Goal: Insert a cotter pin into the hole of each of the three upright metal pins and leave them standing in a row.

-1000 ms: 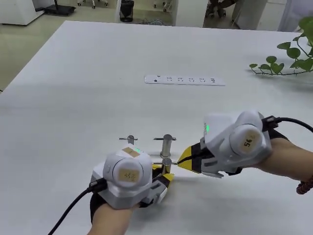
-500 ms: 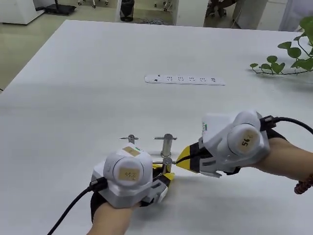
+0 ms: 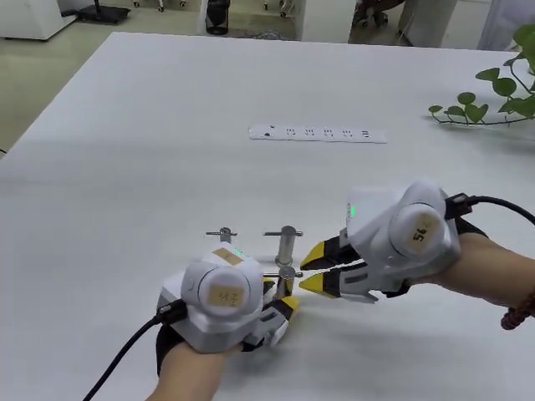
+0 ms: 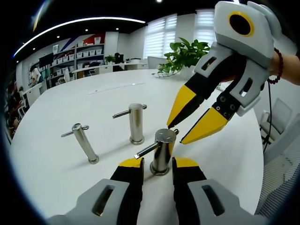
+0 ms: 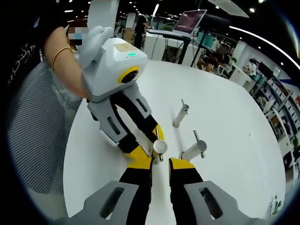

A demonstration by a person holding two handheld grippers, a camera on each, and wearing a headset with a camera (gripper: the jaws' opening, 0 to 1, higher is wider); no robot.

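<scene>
a white table [image 3: 167, 125] carries everything, with a plant [image 3: 501, 92] at its far right edge and a power strip [image 3: 318, 134] lying flat further back

the left gripper [image 3: 280, 296] sits low on the table, its jaws narrowed onto the foot of the near pin [image 4: 161, 150], one yellow tip on each side, holding it upright

the right gripper [image 3: 305, 271] comes in from the right with its jaws parted and nothing between them; in the left gripper view its two tips [image 4: 177, 132] hang just beside the top of that near pin, apart from it

behind stands the middle pin [image 4: 136, 123], and off to the left the far pin [image 4: 84, 143], both free of the grippers

a cotter pin [image 4: 146, 151] passes through the near pin's head and sticks out to one side; the middle one [image 4: 123, 112] and the far one [image 4: 69, 133] each carry one the same way
</scene>
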